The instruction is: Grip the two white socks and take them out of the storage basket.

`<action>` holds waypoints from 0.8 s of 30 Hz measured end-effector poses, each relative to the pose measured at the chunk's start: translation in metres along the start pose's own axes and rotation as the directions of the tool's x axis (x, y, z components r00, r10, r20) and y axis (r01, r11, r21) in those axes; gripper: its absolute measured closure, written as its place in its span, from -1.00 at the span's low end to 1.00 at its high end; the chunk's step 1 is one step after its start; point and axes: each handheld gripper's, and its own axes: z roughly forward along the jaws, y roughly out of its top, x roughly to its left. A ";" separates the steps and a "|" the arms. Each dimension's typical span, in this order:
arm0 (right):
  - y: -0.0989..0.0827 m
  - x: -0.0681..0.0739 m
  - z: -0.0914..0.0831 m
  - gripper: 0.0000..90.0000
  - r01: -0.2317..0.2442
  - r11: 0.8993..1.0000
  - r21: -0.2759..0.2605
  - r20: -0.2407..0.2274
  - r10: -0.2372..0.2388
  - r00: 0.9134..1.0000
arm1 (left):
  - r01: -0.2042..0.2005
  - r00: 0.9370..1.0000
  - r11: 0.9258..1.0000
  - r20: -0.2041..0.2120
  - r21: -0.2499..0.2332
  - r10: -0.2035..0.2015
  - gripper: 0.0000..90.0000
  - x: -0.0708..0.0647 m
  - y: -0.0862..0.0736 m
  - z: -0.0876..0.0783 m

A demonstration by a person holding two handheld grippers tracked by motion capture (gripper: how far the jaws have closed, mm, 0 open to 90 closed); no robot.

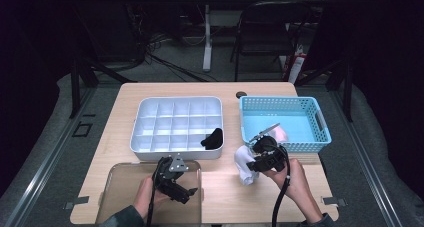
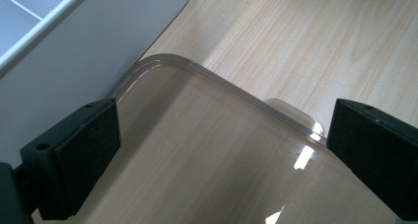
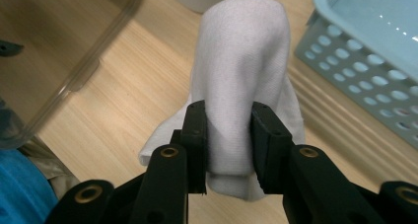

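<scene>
Right claw (image 3: 229, 135) clenched on the folded white sock (image 3: 241, 61) — long axis running straight away from it, over the worktop (image 3: 148, 86) — left claw (image 2: 217, 150) released.

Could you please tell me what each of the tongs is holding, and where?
Right tongs pinch the folded white cloth sock near one end; left tongs stand open, holding nothing.

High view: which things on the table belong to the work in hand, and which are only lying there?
In use:
- folded white fabric sock, clamped in right hand-held gripper
- white plastic compartment tray
- blue perforated plastic basket

Lying about:
- clear plastic lid
- black folding chair
</scene>
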 end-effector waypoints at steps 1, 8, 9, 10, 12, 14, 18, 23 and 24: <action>-0.001 0.000 0.003 0.57 -0.005 1.000 -0.001 -0.012 0.005 1.000 | -0.001 1.000 1.000 0.000 0.001 0.001 -0.99 0.000 0.000 0.000; -0.007 0.000 0.018 0.57 -0.017 0.999 0.029 -0.015 0.018 1.000 | 0.000 1.000 1.000 0.009 0.000 0.000 -0.99 -0.003 0.002 0.001; -0.008 0.001 0.021 0.57 -0.033 0.999 0.018 -0.019 0.033 0.999 | -0.002 1.000 1.000 0.010 0.000 0.002 -0.99 -0.004 0.002 0.002; -0.008 0.001 0.022 0.57 -0.021 0.999 0.034 -0.015 0.022 1.000 | -0.005 1.000 1.000 0.012 0.001 0.005 -0.99 -0.005 0.003 0.002; -0.009 0.001 0.027 0.57 -0.027 0.999 0.031 -0.014 0.027 1.000 | -0.008 1.000 1.000 0.005 -0.004 0.008 -0.99 -0.007 0.004 0.003; -0.010 0.001 0.030 0.56 -0.039 0.999 0.036 -0.014 0.040 0.999 | -0.011 1.000 1.000 0.003 -0.003 0.011 -0.99 -0.009 0.005 0.003; -0.014 0.001 0.034 0.56 -0.059 0.998 0.024 -0.006 0.059 0.998 | -0.003 1.000 1.000 -0.005 -0.006 0.003 -0.99 -0.008 0.003 0.003; -0.018 0.000 0.039 0.55 -0.053 0.998 0.046 -0.002 0.053 0.999 | 0.017 1.000 1.000 -0.014 -0.005 -0.017 -0.99 -0.002 0.000 0.001; -0.018 -0.001 0.038 0.54 -0.048 0.997 0.056 0.002 0.048 0.999 | 0.015 1.000 1.000 -0.022 -0.009 -0.015 -0.99 -0.002 0.000 0.001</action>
